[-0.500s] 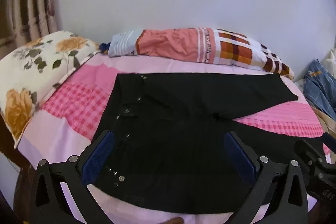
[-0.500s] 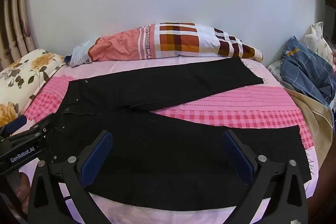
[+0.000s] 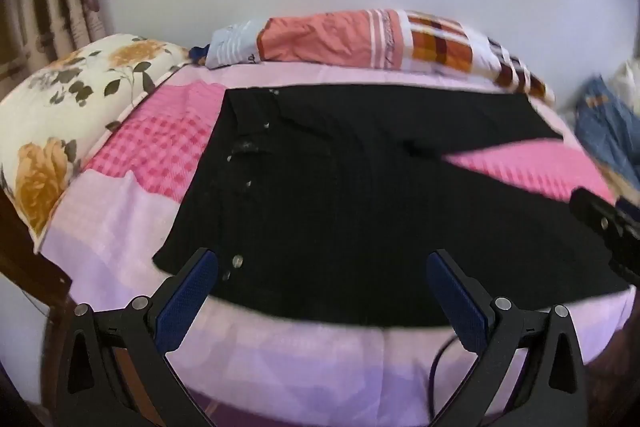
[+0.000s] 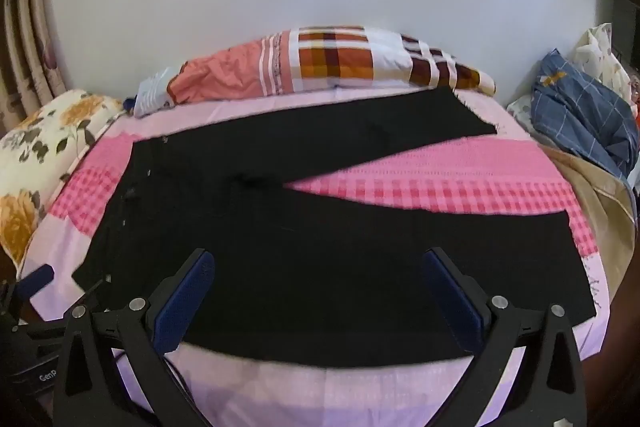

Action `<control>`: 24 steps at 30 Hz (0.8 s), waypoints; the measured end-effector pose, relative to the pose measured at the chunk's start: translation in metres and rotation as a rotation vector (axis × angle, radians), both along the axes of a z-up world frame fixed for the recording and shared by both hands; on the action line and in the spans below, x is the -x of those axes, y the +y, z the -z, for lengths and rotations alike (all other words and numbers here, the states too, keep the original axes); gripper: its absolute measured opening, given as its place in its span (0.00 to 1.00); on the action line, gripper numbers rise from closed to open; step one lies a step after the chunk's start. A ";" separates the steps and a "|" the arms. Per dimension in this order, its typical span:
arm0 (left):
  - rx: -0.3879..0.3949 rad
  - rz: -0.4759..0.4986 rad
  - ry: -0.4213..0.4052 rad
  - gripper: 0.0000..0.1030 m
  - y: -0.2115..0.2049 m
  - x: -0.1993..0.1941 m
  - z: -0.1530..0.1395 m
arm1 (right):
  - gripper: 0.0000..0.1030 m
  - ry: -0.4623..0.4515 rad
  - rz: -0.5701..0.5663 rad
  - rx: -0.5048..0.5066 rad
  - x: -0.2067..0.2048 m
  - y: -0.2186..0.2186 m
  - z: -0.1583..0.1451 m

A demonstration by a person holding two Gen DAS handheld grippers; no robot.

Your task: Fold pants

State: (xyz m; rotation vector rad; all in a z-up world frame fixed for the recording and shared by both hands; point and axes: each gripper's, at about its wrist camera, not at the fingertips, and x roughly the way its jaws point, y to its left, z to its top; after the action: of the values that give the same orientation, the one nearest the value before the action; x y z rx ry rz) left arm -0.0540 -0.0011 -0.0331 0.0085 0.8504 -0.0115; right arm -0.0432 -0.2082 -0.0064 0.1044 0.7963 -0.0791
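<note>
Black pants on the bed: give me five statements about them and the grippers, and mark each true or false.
1. The black pants lie spread flat with the two legs apart in a V. True.
2. The right gripper is shut on a trouser leg. False: its jaws stand wide open and hold nothing.
3. The left gripper is open at the near edge, by the waist end with the metal studs. True.
4. The pants are already folded in half. False: no fold has been made.
5. A floral pillow lies on top of the pants. False: it lies off to the left, apart from them.
</note>
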 end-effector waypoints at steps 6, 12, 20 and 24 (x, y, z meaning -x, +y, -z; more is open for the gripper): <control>0.028 -0.009 -0.020 1.00 0.009 0.012 -0.004 | 1.00 0.013 0.007 -0.037 0.017 -0.005 0.006; 0.077 -0.018 -0.052 1.00 0.017 0.021 -0.011 | 1.00 0.074 0.011 -0.102 0.028 -0.006 0.010; 0.097 -0.018 -0.100 1.00 0.016 0.028 -0.018 | 1.00 0.027 -0.061 -0.066 0.048 0.013 -0.009; 0.090 0.007 -0.092 1.00 0.011 0.027 -0.017 | 1.00 -0.025 -0.169 -0.033 0.053 0.036 -0.022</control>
State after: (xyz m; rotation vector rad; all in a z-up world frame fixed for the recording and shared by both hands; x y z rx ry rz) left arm -0.0814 0.0102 -0.0158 -0.0716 0.7568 -0.0555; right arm -0.0967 -0.1721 0.0154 0.0690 0.7785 0.0955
